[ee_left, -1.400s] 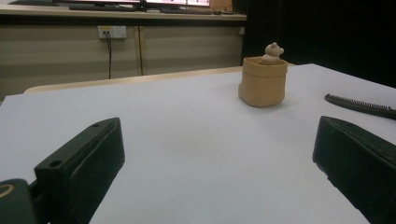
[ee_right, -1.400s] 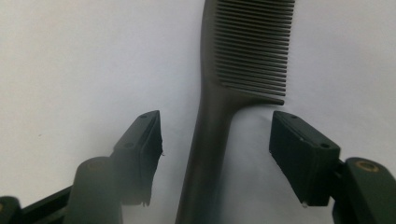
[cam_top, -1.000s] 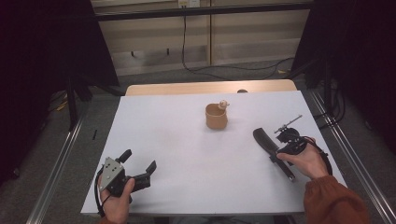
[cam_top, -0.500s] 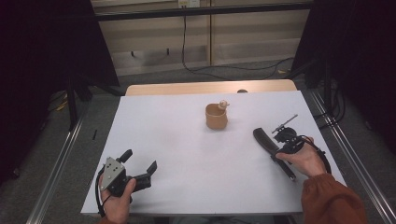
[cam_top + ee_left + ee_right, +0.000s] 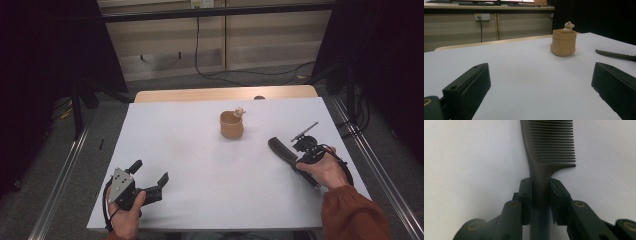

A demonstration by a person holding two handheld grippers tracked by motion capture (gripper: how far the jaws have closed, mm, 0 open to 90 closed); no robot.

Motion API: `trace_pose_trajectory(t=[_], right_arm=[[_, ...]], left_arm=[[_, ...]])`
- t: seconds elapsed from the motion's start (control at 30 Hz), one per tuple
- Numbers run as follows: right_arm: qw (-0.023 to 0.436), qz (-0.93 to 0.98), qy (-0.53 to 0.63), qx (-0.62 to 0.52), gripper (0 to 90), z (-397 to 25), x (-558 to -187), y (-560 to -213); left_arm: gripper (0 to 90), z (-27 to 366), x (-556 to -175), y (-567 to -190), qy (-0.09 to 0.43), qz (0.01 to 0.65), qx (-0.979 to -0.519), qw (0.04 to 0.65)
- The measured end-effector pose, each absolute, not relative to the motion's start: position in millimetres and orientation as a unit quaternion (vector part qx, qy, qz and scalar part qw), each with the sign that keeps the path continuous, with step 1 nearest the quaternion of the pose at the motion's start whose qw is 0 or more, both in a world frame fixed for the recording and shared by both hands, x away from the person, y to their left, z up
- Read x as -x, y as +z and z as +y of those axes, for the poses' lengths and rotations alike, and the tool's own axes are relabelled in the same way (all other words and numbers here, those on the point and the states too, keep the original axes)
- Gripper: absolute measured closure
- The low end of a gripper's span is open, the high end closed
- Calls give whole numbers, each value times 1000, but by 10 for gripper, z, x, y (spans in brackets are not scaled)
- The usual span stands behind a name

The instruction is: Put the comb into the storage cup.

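- The right gripper [image 5: 540, 202] had its fingers [image 5: 525, 200] clamped on the handle of a dark comb [image 5: 549, 147], one on each side, just below where the teeth begin; the teeth ran up toward the top of the right gripper view.
- In the high view that right gripper [image 5: 300, 152] sat at the right of centre, the comb [image 5: 281, 149] angled up and left from the person's right hand [image 5: 325, 170], low over the white desk [image 5: 190, 165].
- The left gripper [image 5: 150, 175] rested at the lower left of the high view, held in the left hand [image 5: 125, 212], its fingers [image 5: 467, 91] spread wide apart with nothing between them.
- Seen in the left gripper view, a small tan pot [image 5: 563, 42] stood upright in the upper right, a little bear figure [image 5: 568, 26] peeking over its rim.
- In the high view the pot [image 5: 232, 125] stood near the middle of the frame, apart from both grippers, nearer the comb.
- An orange sleeve [image 5: 352, 215] filled the lower right corner.
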State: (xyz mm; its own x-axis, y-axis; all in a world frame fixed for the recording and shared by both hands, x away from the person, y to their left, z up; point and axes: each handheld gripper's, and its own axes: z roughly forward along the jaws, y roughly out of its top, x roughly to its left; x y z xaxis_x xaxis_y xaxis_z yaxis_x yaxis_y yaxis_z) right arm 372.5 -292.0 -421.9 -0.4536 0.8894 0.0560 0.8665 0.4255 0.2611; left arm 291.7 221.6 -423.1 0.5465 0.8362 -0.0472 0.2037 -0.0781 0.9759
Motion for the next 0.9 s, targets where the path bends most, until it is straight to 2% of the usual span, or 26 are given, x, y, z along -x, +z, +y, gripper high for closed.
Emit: trace_pose_trajectory(t=[0.47, 0.9], right_arm=[[39, 838, 162, -520, 732, -2940, -3687, -4184], [62, 821, 228, -520, 732, -2994, -3595, -4068]], left_arm=[[22, 2218, -2918, -4233, 281, 385, -676, 562], [22, 2218, -2918, -4235, 281, 386, -676, 562]])
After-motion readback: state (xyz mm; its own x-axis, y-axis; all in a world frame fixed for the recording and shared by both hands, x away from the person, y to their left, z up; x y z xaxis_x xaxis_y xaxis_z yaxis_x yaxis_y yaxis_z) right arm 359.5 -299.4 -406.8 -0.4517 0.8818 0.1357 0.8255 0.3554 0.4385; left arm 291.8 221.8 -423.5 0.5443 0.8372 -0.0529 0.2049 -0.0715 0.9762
